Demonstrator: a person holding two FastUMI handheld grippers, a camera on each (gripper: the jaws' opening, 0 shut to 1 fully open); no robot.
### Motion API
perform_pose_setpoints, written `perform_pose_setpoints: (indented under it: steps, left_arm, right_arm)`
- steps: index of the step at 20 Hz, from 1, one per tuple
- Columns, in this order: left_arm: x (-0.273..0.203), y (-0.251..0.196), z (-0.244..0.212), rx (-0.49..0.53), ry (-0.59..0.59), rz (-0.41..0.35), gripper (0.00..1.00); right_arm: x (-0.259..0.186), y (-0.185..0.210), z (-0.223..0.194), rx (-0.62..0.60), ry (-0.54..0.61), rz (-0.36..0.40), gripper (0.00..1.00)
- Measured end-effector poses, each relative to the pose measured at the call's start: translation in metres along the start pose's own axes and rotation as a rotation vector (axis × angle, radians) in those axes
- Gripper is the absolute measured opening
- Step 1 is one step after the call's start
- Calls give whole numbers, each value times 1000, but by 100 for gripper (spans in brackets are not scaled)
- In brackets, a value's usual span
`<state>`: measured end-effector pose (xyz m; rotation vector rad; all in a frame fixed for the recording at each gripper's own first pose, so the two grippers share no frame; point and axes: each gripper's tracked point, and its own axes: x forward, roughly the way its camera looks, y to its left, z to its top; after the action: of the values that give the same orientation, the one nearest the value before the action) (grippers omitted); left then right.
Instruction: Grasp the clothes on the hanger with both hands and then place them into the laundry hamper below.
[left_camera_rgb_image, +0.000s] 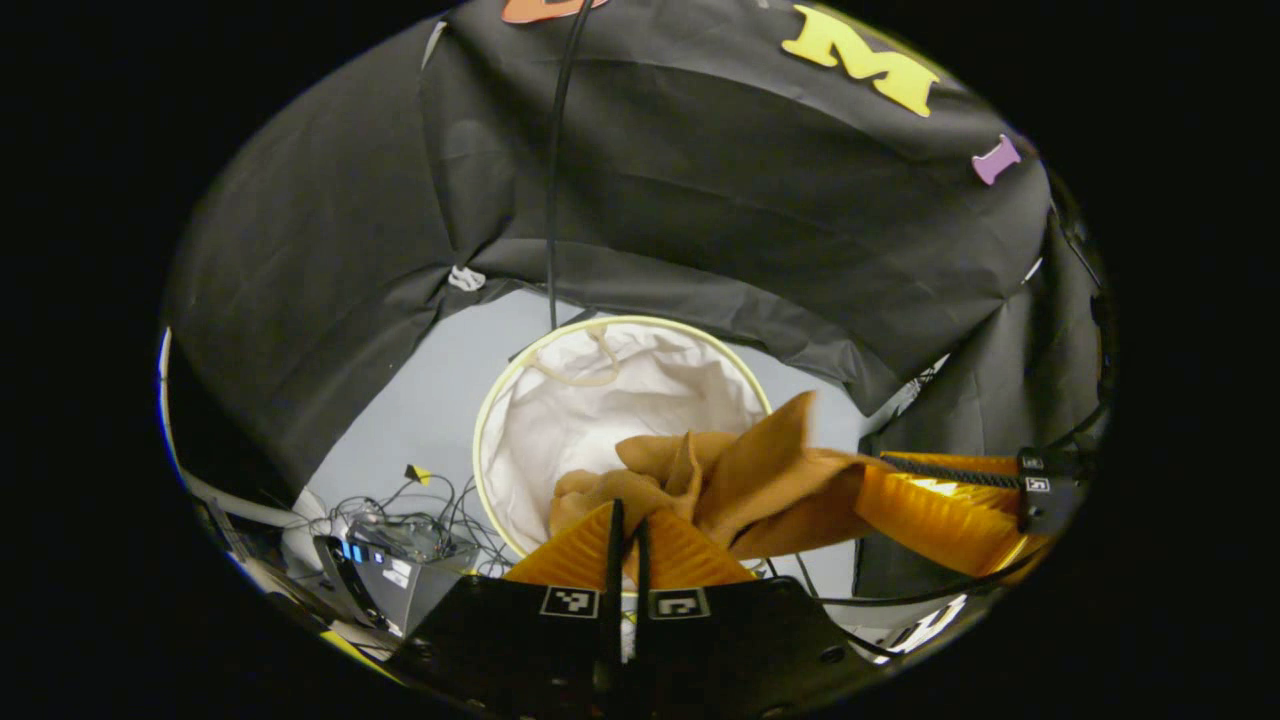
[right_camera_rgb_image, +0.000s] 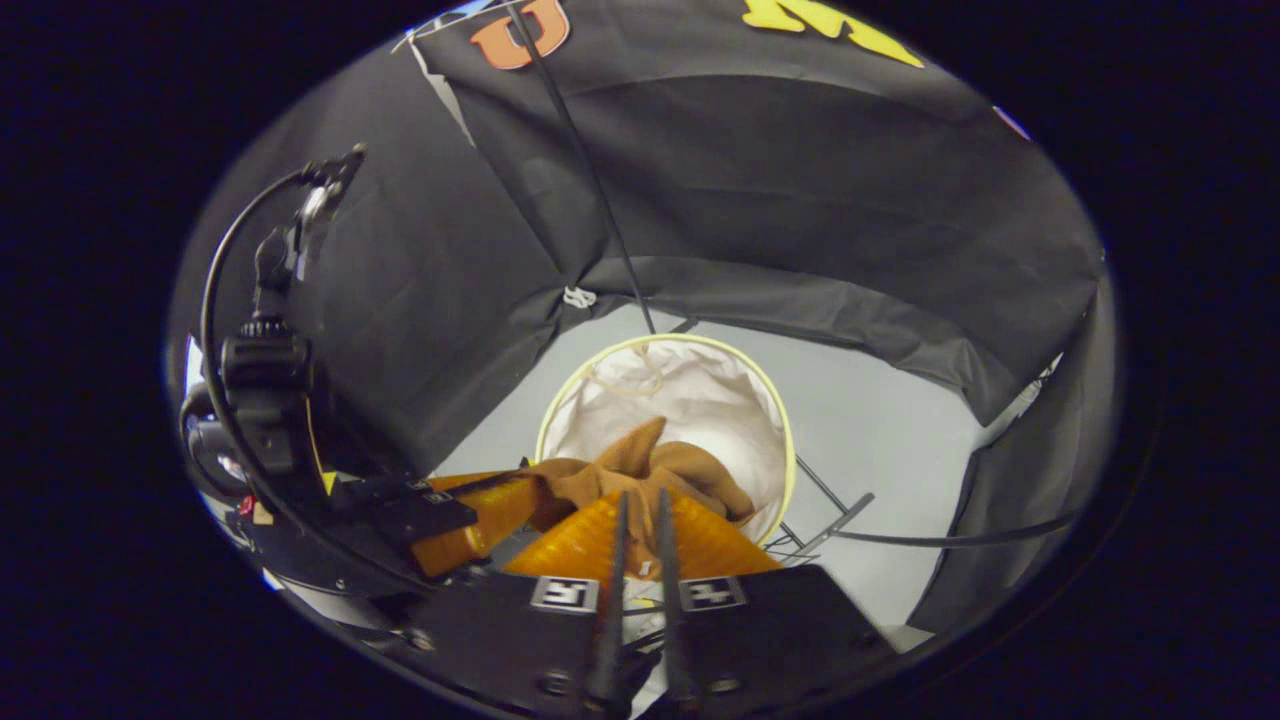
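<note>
A brown garment (left_camera_rgb_image: 745, 480) is bunched over the mouth of the white laundry hamper (left_camera_rgb_image: 560, 420), which has a pale yellow rim. My left gripper (left_camera_rgb_image: 628, 512), with orange fingers, is shut on the cloth's near edge. My right gripper (left_camera_rgb_image: 880, 485) comes in from the right and pinches the other end. In the right gripper view, the right gripper (right_camera_rgb_image: 640, 500) is shut on the garment (right_camera_rgb_image: 650, 462) above the hamper (right_camera_rgb_image: 720, 400). The left gripper (right_camera_rgb_image: 530, 492) holds the cloth at the left there. The hamper's inside is white fabric, and its bottom is hidden by the cloth.
The hamper stands on a grey floor (left_camera_rgb_image: 440, 390) with black cloth walls around it. A thin black pole (left_camera_rgb_image: 553, 160) comes down to the hamper's far rim. A small electronics box with tangled cables (left_camera_rgb_image: 400, 555) lies left of the hamper. Thin black metal bars (right_camera_rgb_image: 835, 512) lie to its right.
</note>
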<state>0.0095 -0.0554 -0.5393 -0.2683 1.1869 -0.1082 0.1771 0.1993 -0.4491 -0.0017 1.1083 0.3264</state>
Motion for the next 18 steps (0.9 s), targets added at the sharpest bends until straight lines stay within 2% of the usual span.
perform_pose_setpoints:
  steps: [1,2,3,4,5,6,7,9,10,11,12,13,16,18]
  left_arm:
    - [-3,-10,4,-3,-10,-20,24]
    - [-3,-7,1,-6,-18,-5,62]
    - [-3,3,3,-4,-24,23,100]
    - [-5,9,2,0,-27,40,97]
    - [-9,10,1,2,-28,49,97]
    - [-11,13,1,5,-33,58,97]
    - [-15,14,2,8,-41,64,100]
    - [-23,18,2,8,-65,80,97]
    - [-26,19,3,6,-73,80,100]
    - [-31,19,1,5,-78,78,97]
    - [-35,19,1,5,-85,76,97]
    - [-38,19,2,7,-94,76,97]
    - [-51,18,0,29,-113,78,97]
    - [-62,17,3,49,-145,74,97]
  right_arm:
    - [0,-3,1,6,-9,-13,36]
    - [1,-11,3,1,-23,-29,51]
    - [-4,-18,6,-1,-36,-43,61]
    - [-6,-22,6,-7,-39,-54,63]
    - [-8,-23,4,-20,-43,-63,66]
    - [-5,-24,4,-31,-56,-78,73]
    - [-6,-26,5,-36,-64,-86,75]
    - [-12,-30,2,-39,-75,-106,75]
    - [-19,-28,-4,-31,-77,-104,77]
    - [-24,-24,-7,-12,-82,-97,75]
    - [-27,-23,-9,4,-80,-97,78]
    - [-27,-26,-11,13,-83,-106,75]
    - [-34,-26,-15,6,-96,-122,76]
    - [-45,-15,-11,37,-154,-99,76]
